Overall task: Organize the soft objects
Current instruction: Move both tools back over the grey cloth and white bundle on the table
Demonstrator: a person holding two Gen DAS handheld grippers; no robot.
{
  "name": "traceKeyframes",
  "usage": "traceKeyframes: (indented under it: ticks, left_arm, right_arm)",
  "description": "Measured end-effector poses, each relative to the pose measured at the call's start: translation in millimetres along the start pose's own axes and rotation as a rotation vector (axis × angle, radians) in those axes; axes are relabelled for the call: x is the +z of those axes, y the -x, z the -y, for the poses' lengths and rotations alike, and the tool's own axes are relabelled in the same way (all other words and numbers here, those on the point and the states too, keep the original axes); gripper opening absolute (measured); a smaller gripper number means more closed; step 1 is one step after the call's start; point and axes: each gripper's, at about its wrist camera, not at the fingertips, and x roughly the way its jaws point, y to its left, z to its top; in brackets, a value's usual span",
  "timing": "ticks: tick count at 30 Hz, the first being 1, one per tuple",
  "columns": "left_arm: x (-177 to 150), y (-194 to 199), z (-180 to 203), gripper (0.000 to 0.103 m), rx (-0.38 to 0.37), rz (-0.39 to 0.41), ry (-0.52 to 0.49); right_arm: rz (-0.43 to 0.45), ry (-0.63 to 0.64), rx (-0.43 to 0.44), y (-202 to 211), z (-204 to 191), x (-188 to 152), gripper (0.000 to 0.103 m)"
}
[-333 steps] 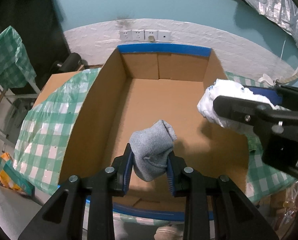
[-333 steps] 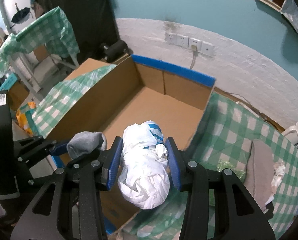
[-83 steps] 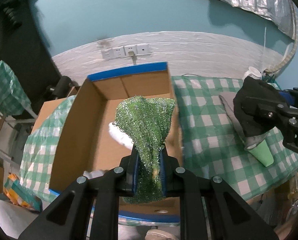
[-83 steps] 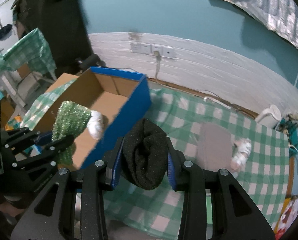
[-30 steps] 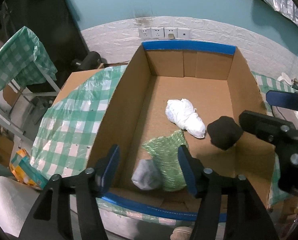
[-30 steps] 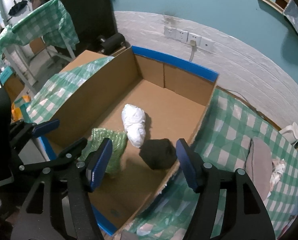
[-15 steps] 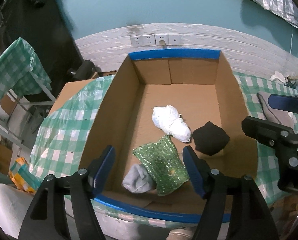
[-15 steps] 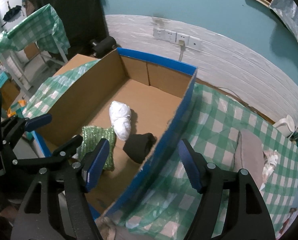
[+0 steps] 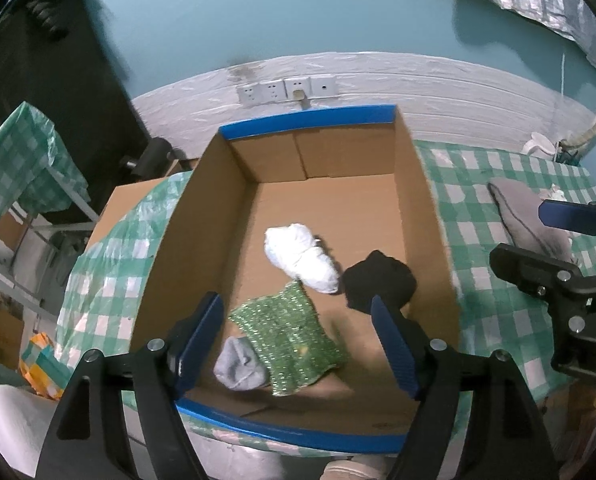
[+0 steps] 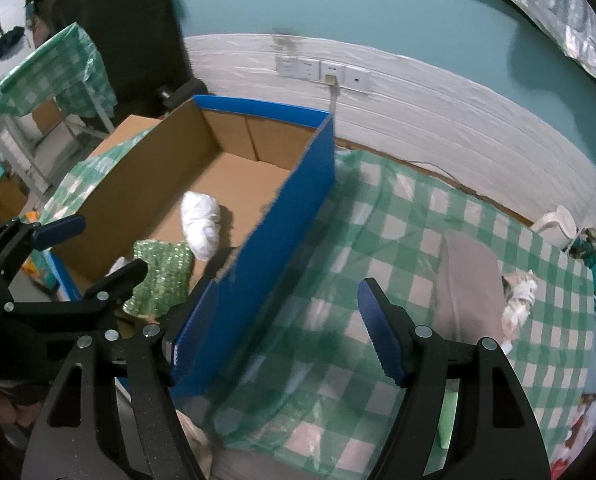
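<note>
Left gripper (image 9: 298, 336) and right gripper (image 10: 287, 324): jaws spread wide, holding nothing. Cardboard box (image 9: 201, 220) contains a white bundle (image 9: 302, 256), black sock (image 9: 378, 284), green cloth (image 9: 289, 332) and grey sock (image 9: 239, 364). A grey cushion (image 10: 470, 280) lies on the checked counter (image 10: 382, 216).

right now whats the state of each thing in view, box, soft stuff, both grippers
box: open, upright on the table
white bundle: lying in the box
black sock: balled, in the box beside the white bundle
green cloth: crumpled in the box
gray sock: balled, against the green cloth
gray cloth: lying on the table, outside the box
left gripper: open, empty
right gripper: open, empty
</note>
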Motion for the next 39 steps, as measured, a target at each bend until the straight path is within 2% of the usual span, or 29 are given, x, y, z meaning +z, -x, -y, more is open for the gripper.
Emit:
traceKeyframes:
  ticks: [27, 39]
  left_arm:
    - [15, 16, 86, 0.078, -0.062, 0.030, -0.118]
    - [22, 6, 120, 0.078, -0.108, -0.003, -0.138]
  right_arm:
    - [0.020, -0.188, -0.089, 31, 107, -44, 0.073]
    - [0.010, -0.275, -0.141, 31, 159, -61, 0.073]
